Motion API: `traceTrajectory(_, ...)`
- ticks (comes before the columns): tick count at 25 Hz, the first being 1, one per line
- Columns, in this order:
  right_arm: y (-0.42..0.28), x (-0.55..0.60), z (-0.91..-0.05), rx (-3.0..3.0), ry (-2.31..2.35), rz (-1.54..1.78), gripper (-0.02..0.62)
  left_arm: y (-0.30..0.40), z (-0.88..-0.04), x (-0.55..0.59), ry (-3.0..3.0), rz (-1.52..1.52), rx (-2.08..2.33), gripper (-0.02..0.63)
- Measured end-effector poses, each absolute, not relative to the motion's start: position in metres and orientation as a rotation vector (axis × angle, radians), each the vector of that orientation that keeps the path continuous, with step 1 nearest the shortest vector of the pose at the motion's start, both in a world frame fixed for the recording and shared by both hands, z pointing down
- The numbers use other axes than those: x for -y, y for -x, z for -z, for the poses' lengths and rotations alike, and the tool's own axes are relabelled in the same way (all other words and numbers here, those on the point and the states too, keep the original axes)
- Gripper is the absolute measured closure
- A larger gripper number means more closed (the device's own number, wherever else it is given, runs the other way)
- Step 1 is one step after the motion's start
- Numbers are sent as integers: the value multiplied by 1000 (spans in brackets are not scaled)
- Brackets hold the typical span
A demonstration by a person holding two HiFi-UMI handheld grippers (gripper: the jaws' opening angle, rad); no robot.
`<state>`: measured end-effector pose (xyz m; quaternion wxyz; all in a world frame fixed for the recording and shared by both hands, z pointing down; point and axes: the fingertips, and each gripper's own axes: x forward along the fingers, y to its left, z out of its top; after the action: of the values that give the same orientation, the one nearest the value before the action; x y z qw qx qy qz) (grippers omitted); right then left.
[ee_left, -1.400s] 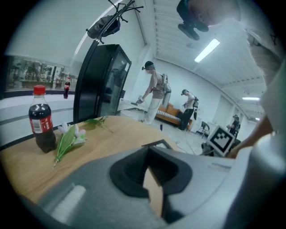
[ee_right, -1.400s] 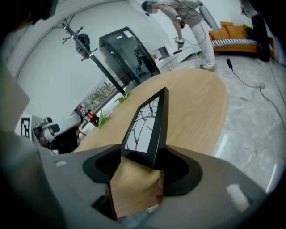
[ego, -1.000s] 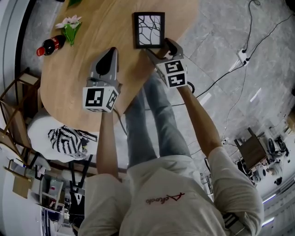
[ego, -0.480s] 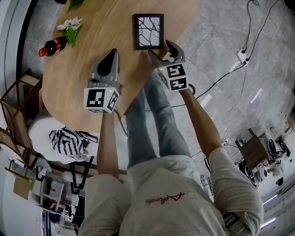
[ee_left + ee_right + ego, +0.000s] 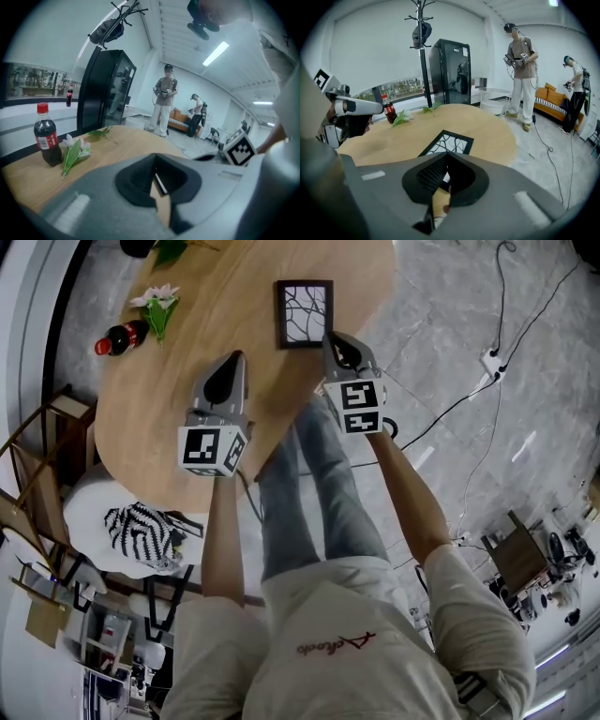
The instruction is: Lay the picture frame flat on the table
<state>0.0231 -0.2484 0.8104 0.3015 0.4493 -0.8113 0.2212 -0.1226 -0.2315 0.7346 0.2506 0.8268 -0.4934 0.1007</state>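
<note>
head view: picture frame (image 5: 305, 313) lies flat on the table (image 5: 169, 381), near its edge. right gripper (image 5: 334, 338) sits just beside it, jaws just closed, clenched on nothing. left gripper (image 5: 234, 359) is also clenched and empty, apart from the frame.

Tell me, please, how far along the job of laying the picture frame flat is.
Done: the picture frame lies flat, face up, on the table. In hand: nothing; the right tool, whose jaws have just closed, is empty by the frame's near corner, and the left tool is shut and empty. Left: seemingly nothing beyond pulling away.
</note>
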Motion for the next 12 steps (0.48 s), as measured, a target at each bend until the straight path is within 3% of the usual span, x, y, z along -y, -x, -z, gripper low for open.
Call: traceTrajectory(12, -12, 254, -734, 2254, -1194, -536, 592, 125, -683, 230, -2260, -246, 1377, 606)
